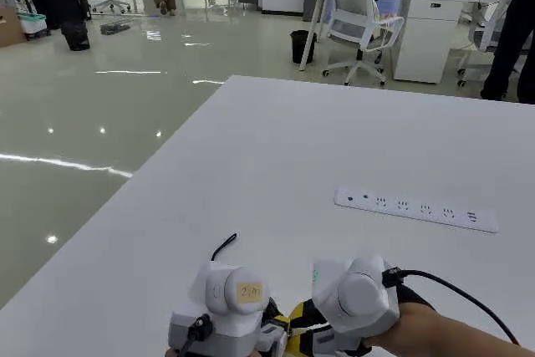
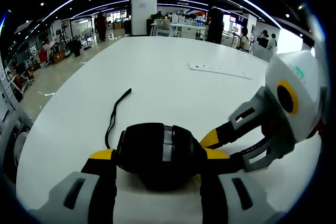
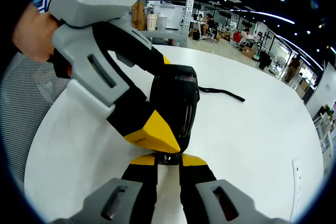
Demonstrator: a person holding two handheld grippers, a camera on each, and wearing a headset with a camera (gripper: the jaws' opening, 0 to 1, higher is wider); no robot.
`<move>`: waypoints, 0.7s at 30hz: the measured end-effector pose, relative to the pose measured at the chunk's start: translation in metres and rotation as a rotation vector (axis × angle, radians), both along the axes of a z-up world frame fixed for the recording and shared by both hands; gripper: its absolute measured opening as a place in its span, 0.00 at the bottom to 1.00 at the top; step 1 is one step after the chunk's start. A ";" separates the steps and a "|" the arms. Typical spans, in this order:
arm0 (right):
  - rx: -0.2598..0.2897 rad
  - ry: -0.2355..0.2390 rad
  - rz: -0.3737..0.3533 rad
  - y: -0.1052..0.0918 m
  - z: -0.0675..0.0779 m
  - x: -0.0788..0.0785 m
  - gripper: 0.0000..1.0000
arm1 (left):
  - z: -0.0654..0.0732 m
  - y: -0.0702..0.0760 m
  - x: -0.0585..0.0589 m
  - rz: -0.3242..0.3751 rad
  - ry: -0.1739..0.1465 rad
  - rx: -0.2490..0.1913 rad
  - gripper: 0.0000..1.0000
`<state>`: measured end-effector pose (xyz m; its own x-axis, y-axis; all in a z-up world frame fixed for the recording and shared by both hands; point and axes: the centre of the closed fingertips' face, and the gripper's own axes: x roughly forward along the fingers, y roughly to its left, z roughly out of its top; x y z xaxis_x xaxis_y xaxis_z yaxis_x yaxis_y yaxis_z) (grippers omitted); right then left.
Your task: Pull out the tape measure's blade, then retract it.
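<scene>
The black tape measure [image 2: 160, 153] lies on the white table [image 1: 276, 156] with my left gripper [image 2: 157, 157] shut across its body. Its thin black wrist strap [image 2: 114, 116] trails away over the table, and the strap [image 1: 224, 246] curls just beyond the grippers in the head view. In the right gripper view the tape measure [image 3: 176, 100] stands right ahead, and my right gripper [image 3: 168, 160] is shut on the small blade tip at the case's mouth. No length of blade shows outside the case. Both grippers meet at the table's near edge, left gripper [image 1: 272, 328] beside right gripper [image 1: 305, 329].
A white power strip [image 1: 415, 209] lies on the table ahead and to the right. The table's left edge [image 1: 159, 156] drops to a glossy floor. Office chairs [image 1: 359, 27] and desks stand beyond the far end. A cable [image 1: 456, 290] runs off my right gripper.
</scene>
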<state>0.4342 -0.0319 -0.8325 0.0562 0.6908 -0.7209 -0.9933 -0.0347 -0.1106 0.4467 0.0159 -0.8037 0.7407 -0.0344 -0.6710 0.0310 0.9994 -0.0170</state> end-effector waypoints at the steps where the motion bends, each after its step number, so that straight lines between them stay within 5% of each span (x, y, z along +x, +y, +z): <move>1: -0.002 -0.004 -0.002 0.000 0.000 0.001 0.15 | 0.000 0.000 0.000 0.003 -0.002 -0.003 0.61; 9: -0.004 -0.016 -0.013 0.000 0.000 0.003 0.17 | 0.001 0.000 -0.001 -0.015 -0.006 -0.002 0.60; 17: 0.000 -0.009 -0.061 -0.004 0.002 0.006 0.29 | -0.003 0.001 -0.008 -0.043 0.016 -0.011 0.65; 21: 0.013 0.023 -0.105 -0.010 0.006 0.005 0.32 | 0.002 -0.001 -0.008 -0.063 0.007 -0.053 0.66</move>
